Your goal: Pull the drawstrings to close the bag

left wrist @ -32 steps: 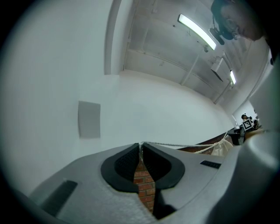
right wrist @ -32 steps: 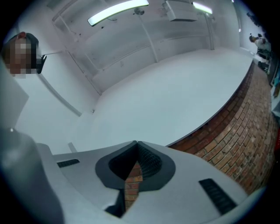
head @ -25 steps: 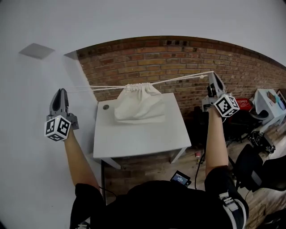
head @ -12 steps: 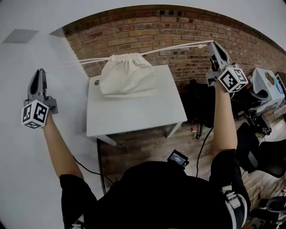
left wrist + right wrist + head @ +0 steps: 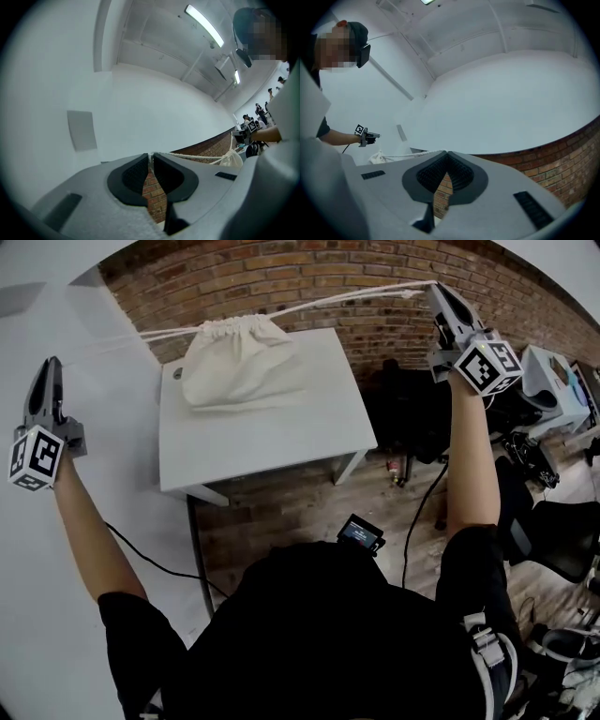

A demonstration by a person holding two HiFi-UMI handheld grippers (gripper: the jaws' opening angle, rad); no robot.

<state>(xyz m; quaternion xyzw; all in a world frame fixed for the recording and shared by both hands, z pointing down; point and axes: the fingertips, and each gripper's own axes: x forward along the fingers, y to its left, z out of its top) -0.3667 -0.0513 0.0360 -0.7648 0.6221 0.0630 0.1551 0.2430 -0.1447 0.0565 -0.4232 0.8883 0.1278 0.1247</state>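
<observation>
A cream cloth bag [image 5: 234, 357] lies at the back of the white table [image 5: 272, 442], its mouth gathered tight. One white drawstring [image 5: 141, 335] runs left from the mouth to my left gripper [image 5: 50, 362], held out far left of the table and shut on the cord's end [image 5: 150, 157]. The other drawstring [image 5: 347, 298] runs right to my right gripper [image 5: 434, 287], raised beyond the table's right back corner and shut on that cord [image 5: 412, 153]. Both cords are stretched taut. The bag [image 5: 232, 159] shows small in the left gripper view.
A brick wall [image 5: 309, 268] stands behind the table and a white wall [image 5: 56, 296] to the left. Office chairs and gear [image 5: 553, 399] crowd the wooden floor at the right. A black cable [image 5: 150, 559] hangs by the table's left leg.
My left gripper has swung farther left and lower in the view, away from the bag. The right gripper keeps its cord stretched high. The bag's mouth stays gathered.
</observation>
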